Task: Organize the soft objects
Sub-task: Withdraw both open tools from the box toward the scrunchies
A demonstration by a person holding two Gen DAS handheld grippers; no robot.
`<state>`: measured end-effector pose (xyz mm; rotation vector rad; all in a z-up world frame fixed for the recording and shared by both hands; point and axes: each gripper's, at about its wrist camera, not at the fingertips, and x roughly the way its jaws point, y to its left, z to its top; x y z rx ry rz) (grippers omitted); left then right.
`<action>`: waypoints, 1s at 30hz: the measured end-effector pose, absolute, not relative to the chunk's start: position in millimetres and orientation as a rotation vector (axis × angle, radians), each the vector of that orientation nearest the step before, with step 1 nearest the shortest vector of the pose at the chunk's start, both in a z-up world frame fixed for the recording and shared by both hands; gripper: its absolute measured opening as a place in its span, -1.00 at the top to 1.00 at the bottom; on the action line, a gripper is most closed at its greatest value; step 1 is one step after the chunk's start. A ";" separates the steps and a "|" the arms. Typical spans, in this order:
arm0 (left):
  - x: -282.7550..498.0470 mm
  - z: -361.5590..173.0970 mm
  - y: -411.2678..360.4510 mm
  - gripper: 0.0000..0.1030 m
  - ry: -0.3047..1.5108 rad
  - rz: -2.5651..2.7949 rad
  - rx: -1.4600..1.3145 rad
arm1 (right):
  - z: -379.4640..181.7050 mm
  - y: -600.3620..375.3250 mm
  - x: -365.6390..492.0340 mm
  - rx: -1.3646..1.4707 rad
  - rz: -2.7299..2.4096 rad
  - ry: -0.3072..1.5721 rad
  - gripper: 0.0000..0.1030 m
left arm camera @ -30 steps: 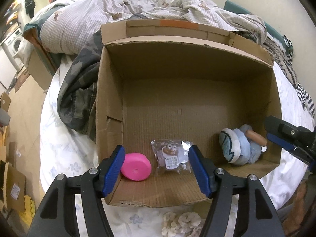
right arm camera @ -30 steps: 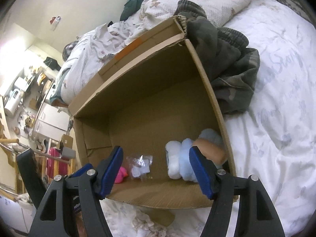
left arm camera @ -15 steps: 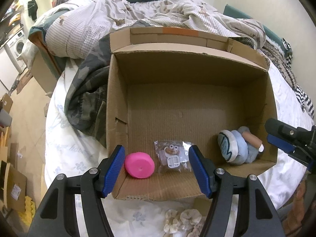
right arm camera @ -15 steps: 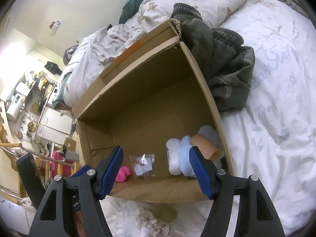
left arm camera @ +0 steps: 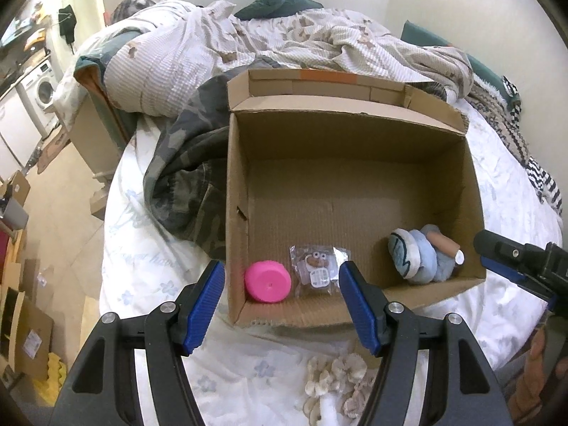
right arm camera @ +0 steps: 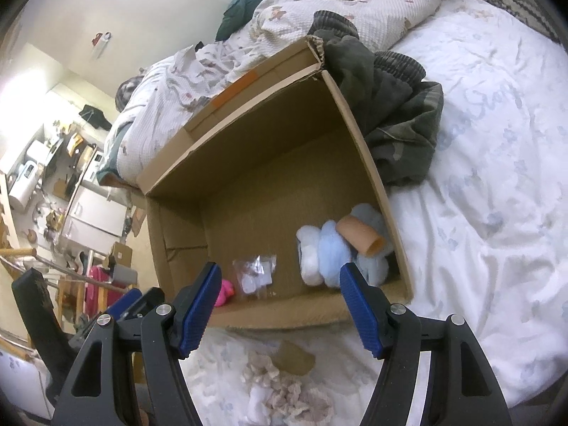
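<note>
Both grippers angled down at the cardboard box (left arm camera: pixel 348 198), nothing gripped. Left gripper (left arm camera: pixel 282 301) at bottom centre of its frame, jaws parted wide, empty; right gripper (right arm camera: pixel 277 301) likewise, wide apart and empty. Box holds three items along its near wall: one pink disc (left arm camera: pixel 268 281) lower left, one clear packet (left arm camera: pixel 317 269) beside it, one blue-white plush (left arm camera: pixel 422 255) lower right. One beige fluffy item (left arm camera: pixel 337 380) outside on the sheet, bottom centre.

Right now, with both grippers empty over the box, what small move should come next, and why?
Probably lower the left gripper toward the cream fluffy item lying on the bedsheet just outside the cardboard box. The pink round toy, the bagged toy and the blue plush already sit inside, and both grippers are open and hold nothing.
</note>
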<state>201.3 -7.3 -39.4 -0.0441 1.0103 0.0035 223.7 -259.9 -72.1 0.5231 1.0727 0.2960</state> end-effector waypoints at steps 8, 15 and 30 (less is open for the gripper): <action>174.3 -39.0 -2.6 -0.24 1.016 0.008 -0.060 | -70.3 -256.5 201.0 0.504 0.317 1.093 -0.42; 156.6 -40.9 3.2 -0.24 1.021 0.013 -0.070 | -72.0 -246.5 181.9 0.470 0.329 1.115 -0.42; 134.9 -59.1 11.2 -0.24 1.079 0.013 -0.065 | -91.7 -229.3 158.0 0.390 0.345 1.211 -0.42</action>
